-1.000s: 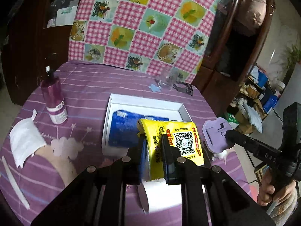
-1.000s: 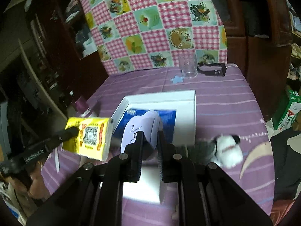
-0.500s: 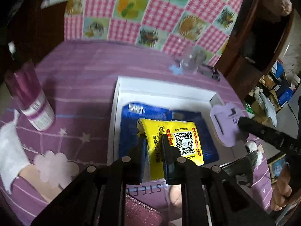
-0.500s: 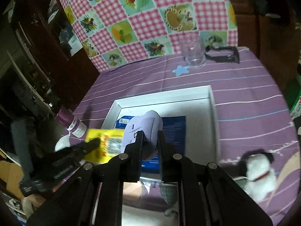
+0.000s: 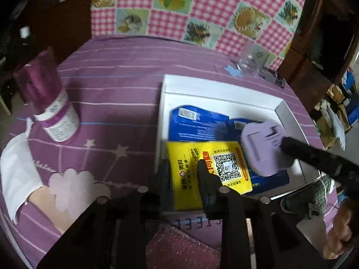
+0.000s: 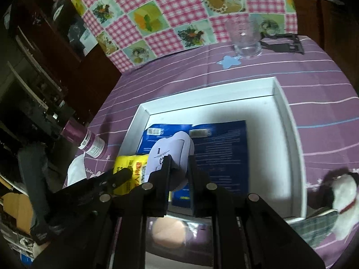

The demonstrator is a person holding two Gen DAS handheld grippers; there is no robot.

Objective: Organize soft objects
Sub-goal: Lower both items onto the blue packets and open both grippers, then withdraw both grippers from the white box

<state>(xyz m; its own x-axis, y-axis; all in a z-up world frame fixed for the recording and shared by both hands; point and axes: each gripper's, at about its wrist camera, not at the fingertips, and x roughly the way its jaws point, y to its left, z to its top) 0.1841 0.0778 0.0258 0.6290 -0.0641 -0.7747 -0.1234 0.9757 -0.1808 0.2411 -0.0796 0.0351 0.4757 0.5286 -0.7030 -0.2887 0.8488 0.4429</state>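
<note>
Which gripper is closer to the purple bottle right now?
Left. The left gripper, holding the yellow pack, is at the white box's bottle-side edge; the right gripper is farther from the purple bottle.

Two packets [image 5: 197, 125] flat in the tray [image 5: 215, 87] — bottle [image 5: 52, 112] left, glass [image 5: 252, 63] behind.

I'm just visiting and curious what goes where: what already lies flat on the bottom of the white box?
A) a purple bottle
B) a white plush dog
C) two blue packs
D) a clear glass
C: two blue packs lie flat on the floor of the white box, while the dog, glass and bottle all sit outside it on the tablecloth.
</note>
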